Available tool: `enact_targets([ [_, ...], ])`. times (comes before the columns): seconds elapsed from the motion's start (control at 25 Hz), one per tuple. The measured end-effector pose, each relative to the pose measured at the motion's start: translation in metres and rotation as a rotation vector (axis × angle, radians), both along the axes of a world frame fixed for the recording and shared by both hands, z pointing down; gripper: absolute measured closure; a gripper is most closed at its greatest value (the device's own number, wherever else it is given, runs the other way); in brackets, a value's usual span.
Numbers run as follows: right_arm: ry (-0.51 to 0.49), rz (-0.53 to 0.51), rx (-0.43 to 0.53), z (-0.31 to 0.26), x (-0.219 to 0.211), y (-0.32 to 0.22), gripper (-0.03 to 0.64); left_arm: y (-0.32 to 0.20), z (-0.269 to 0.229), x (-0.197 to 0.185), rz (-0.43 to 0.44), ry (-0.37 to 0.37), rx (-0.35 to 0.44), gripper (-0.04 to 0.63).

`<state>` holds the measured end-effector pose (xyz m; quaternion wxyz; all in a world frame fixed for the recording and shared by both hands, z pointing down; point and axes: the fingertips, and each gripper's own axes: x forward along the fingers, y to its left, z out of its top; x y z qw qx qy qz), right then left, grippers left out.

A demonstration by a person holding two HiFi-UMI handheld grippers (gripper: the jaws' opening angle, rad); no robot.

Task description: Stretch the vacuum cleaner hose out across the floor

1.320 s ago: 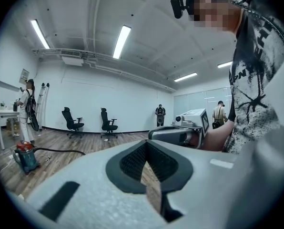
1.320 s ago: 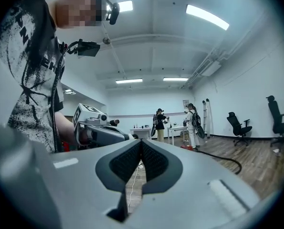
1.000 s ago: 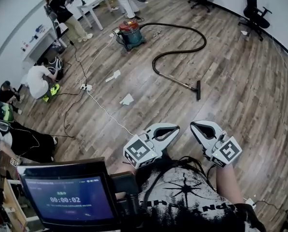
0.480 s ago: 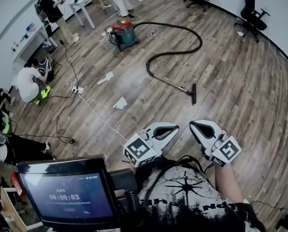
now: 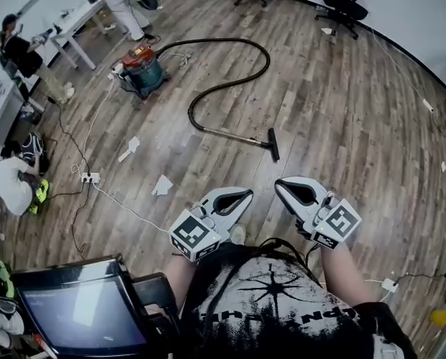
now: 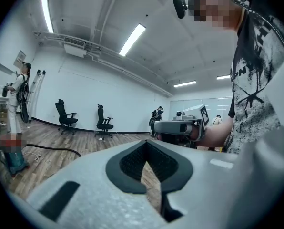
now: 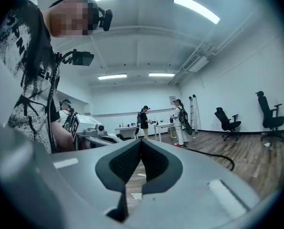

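While hose (image 5: 215, 40) lies curled on floor (image 5: 343, 111) well ahead, running from vacuum (image 5: 142, 64) to nozzle (image 5: 272, 145) | risk: tugging the loop may tip or drag vacuum; feet may snag cord (image 5: 122, 205) | left gripper (image 5: 245, 194): jaws clenched, empty | right gripper (image 5: 280, 185): jaws clenched, empty, touching nothing

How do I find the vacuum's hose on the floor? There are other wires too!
Look across the wooden floor to the red-and-teal vacuum cleaner at the far side. The hose is the thick black tube looping out from it to a flat black nozzle; the cords nearby are far thinner.
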<state>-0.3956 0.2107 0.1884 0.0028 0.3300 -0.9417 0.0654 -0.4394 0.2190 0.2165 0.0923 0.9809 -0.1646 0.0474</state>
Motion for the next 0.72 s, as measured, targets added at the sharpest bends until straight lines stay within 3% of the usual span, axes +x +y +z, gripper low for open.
enact_targets([
  [0.4,0.04,0.089,-0.02,0.013,-0.025,-0.065,0.612,-0.07,0.01,-0.017,0.101,0.02,-0.005,0.592],
  [0.72,0.054,0.079,-0.021,0.013,-0.022,-0.085,0.612,-0.093,0.014,-0.021,0.067,0.039,-0.029,0.593],
])
